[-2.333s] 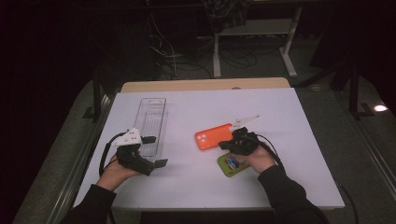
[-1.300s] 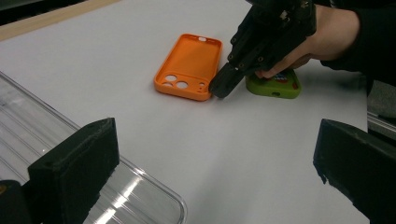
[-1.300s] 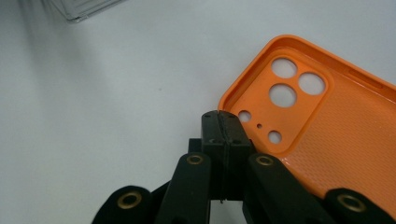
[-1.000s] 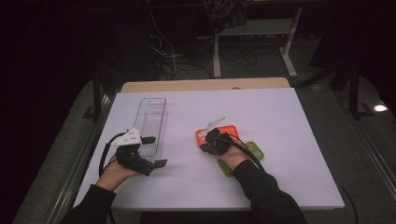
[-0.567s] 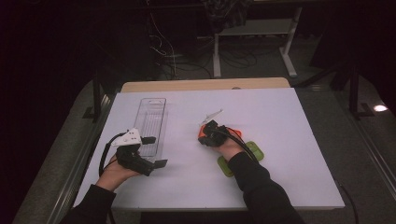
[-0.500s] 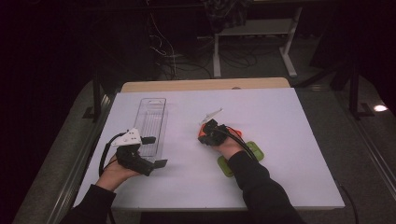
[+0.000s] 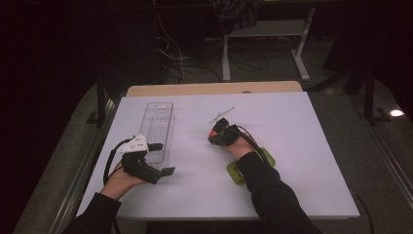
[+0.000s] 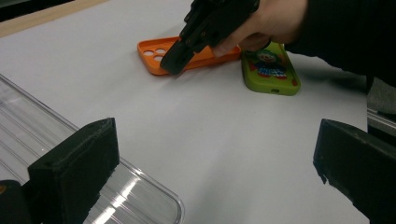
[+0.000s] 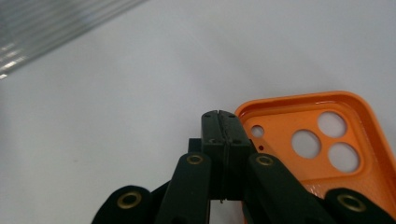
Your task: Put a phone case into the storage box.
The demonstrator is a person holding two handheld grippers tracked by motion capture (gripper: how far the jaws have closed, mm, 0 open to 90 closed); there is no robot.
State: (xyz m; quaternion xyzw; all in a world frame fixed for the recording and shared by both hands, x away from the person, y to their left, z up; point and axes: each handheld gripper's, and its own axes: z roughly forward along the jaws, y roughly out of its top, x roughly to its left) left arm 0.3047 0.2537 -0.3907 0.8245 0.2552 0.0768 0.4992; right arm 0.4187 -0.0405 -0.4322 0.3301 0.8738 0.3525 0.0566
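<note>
The orange phone case lies open side up on the white table, its camera-hole corner just right of my right claw, whose jaws are pressed fully together with nothing between them. I judge I am nudging the case along with the closed tip, so I want to keep the tip low against the case's rim and push level toward the clear plastic tray, slowly, so the case does not spin off. The green phone case sits just behind the orange one, near my right wrist. My left claw waits with jaws spread wide and empty, right beside the tray's rounded end. Whether the tip touches the rim I cannot tell; from above, my hand covers most of the orange case.
</note>
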